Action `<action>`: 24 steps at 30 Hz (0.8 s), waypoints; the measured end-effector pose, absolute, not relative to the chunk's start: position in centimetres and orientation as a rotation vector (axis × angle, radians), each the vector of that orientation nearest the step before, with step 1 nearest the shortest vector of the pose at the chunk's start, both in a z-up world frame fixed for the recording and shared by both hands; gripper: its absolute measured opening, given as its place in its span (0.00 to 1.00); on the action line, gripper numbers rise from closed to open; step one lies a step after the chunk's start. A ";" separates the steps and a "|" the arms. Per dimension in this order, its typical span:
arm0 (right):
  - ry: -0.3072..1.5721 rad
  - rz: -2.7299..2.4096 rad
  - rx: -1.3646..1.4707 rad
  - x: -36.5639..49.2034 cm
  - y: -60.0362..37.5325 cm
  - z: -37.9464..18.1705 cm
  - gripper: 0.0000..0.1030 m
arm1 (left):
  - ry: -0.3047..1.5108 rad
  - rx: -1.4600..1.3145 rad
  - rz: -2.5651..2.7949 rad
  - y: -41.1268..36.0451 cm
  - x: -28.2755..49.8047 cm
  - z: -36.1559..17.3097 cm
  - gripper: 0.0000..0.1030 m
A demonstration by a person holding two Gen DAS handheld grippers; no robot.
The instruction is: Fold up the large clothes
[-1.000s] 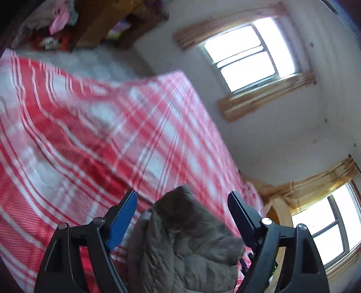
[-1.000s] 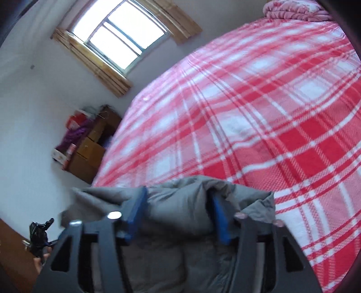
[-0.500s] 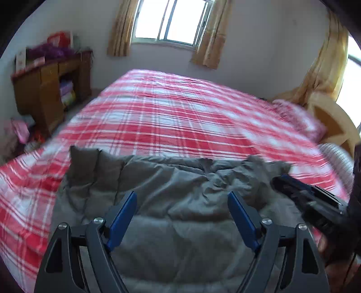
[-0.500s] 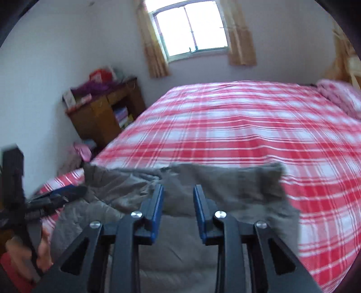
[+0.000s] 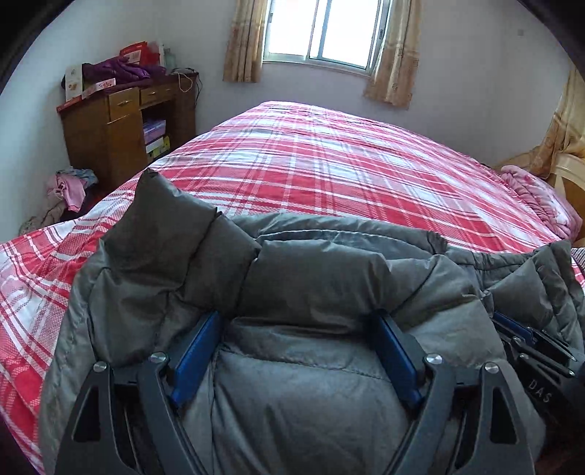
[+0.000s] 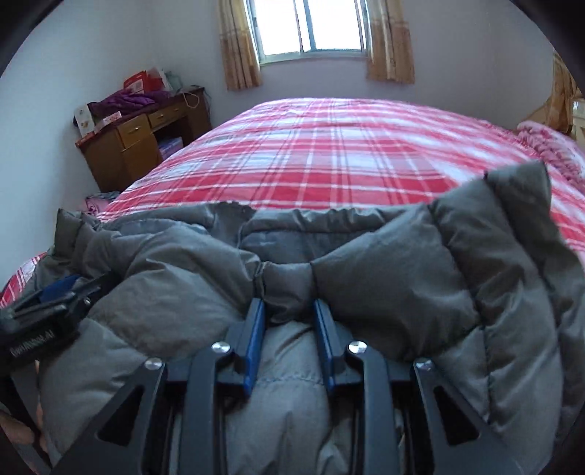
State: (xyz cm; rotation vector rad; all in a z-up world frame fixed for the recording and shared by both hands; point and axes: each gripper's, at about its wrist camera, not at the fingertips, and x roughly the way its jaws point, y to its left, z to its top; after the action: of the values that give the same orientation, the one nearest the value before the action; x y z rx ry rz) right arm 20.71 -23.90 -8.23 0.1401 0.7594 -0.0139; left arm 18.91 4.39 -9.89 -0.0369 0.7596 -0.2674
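Observation:
A grey padded jacket (image 5: 329, 277) lies bunched at the near edge of a bed with a red and white plaid cover (image 5: 329, 168). My left gripper (image 5: 298, 321) is open, its blue fingers (image 5: 197, 350) spread wide with jacket fabric lying between them. My right gripper (image 6: 287, 310) is shut on a pinched fold of the jacket (image 6: 384, 277). Each gripper shows at the edge of the other's view, the right one (image 5: 526, 339) close on the left one's right side.
A wooden cabinet (image 5: 120, 128) with clutter on top stands left of the bed, clothes (image 5: 69, 186) piled on the floor beside it. A curtained window (image 5: 321, 33) is on the far wall. Pink bedding (image 5: 537, 197) lies at the bed's right side.
Both grippers swung down and level with the bed. The jacket came down onto the near edge of the bed. The right gripper stays closed on its fold.

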 end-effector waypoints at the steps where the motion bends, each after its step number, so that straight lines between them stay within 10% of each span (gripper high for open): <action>1: 0.766 -0.006 0.155 21.0 -24.1 -8.6 0.29 | 0.766 -0.038 -0.264 4.4 19.0 -10.1 0.82; 24: 0.732 -0.217 0.284 19.0 -33.8 -4.0 0.28 | 0.826 0.049 -0.205 2.1 20.8 -11.7 0.85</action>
State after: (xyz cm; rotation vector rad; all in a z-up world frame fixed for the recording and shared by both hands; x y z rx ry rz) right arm 19.05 -33.76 -4.05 0.2840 0.7319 -0.2168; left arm 20.79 2.10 -11.74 0.0489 0.8263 -0.2051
